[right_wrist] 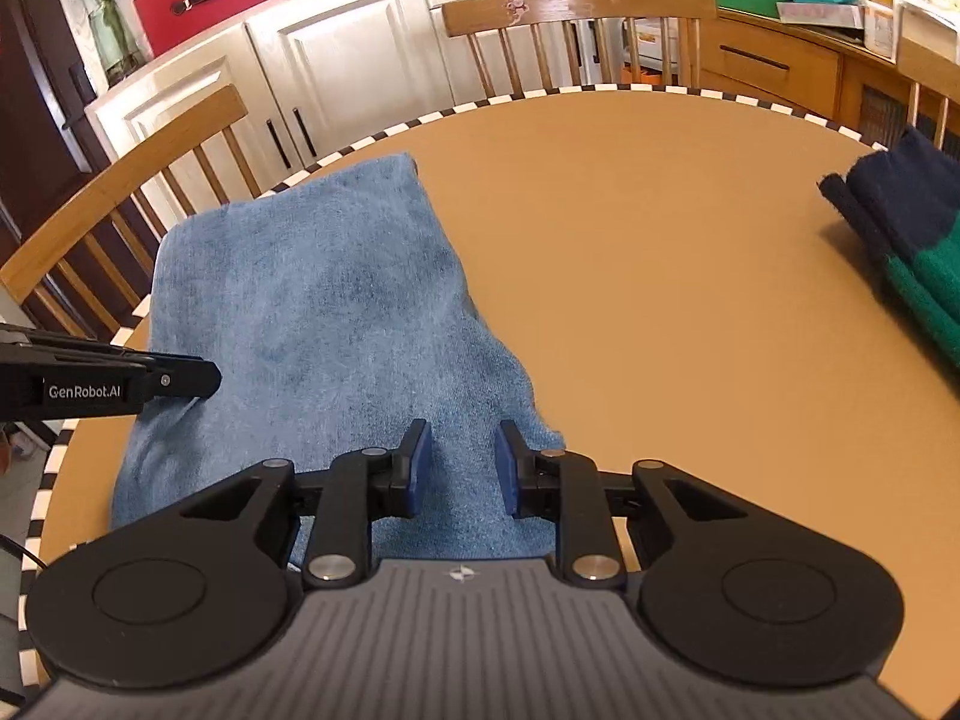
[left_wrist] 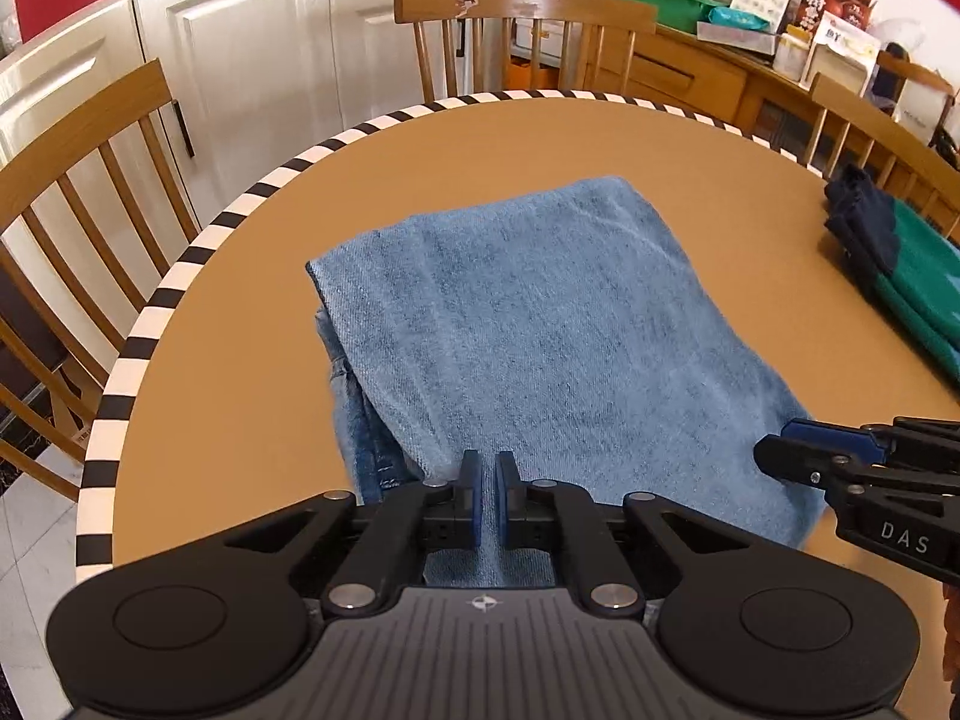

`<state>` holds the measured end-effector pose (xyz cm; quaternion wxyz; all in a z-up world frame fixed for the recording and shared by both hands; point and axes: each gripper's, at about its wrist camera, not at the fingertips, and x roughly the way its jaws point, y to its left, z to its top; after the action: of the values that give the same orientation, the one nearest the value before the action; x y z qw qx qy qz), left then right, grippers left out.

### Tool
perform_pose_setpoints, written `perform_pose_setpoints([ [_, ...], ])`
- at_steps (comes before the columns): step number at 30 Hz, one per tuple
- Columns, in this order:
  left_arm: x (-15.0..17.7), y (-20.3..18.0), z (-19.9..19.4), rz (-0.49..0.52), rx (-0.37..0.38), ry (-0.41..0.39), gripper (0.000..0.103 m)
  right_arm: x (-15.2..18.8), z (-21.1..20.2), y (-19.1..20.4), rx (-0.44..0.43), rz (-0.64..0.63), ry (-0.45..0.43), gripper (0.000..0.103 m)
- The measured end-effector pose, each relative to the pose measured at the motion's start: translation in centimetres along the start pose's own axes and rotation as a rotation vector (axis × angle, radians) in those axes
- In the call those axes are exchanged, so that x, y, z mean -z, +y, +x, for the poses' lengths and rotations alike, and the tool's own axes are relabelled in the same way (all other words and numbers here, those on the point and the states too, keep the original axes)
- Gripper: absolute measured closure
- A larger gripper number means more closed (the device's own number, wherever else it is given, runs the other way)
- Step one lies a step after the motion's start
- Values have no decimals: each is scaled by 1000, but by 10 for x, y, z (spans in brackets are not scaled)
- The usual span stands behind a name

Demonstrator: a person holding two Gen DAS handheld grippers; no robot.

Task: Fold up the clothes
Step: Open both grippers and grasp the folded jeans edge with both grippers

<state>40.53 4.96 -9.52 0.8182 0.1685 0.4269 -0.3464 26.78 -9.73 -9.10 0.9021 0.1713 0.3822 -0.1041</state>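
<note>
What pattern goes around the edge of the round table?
Black and white stripes run around the table's edge, clearest in the left wrist view.

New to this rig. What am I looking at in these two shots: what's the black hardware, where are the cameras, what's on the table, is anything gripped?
No robot arm here: a person holds a two-finger tool in each hand. Each picture comes from a fisheye camera on one tool, looking along its fingers. The left tool has its jaws nearly closed over the near edge of the folded blue jeans; whether it pinches cloth is unclear. The right tool is open above the jeans, holding nothing. Each tool shows in the other's view. The jeans lie on a round table with a striped rim. A folded navy and green garment lies to the right.
</note>
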Motion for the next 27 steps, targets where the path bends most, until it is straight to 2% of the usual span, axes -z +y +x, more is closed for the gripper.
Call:
perform_pose_setpoints([
  [5, 0, -3, 2, 11, 2, -7, 95, -2, -2, 1, 11, -6, 2, 78],
  [7, -1, -6, -6, 23, 20, 5, 92, -3, -5, 1, 14, 11, -5, 78],
  [8, -3, -7, -11, 37, 30, 8, 83, -4, -12, 2, 16, 24, -25, 76],
  [9, -5, -10, -20, 66, 37, -1, 70, -3, -21, 3, 5, 39, -62, 76],
  [11, -7, -19, -36, 152, 30, -42, 59, 1, -42, 6, -18, 57, -123, 74],
  [13, -13, -28, -47, 233, 30, -75, 55, 10, -56, 7, -22, 80, -142, 66],
  [15, -22, -34, -52, 280, 55, -86, 51, 21, -66, 8, -12, 109, -140, 63],
  [18, -39, -38, -49, 320, 107, -89, 49, 33, -71, 8, 17, 186, -118, 61],
  [19, -42, -39, -47, 341, 116, -91, 49, 36, -71, 6, 22, 230, -113, 57],
  [22, -53, -39, -36, 403, 157, -90, 49, 43, -65, 2, 25, 387, -94, 57],
  [27, -70, -20, -16, 482, 233, -69, 46, 49, -52, 12, 98, 594, -130, 57],
])
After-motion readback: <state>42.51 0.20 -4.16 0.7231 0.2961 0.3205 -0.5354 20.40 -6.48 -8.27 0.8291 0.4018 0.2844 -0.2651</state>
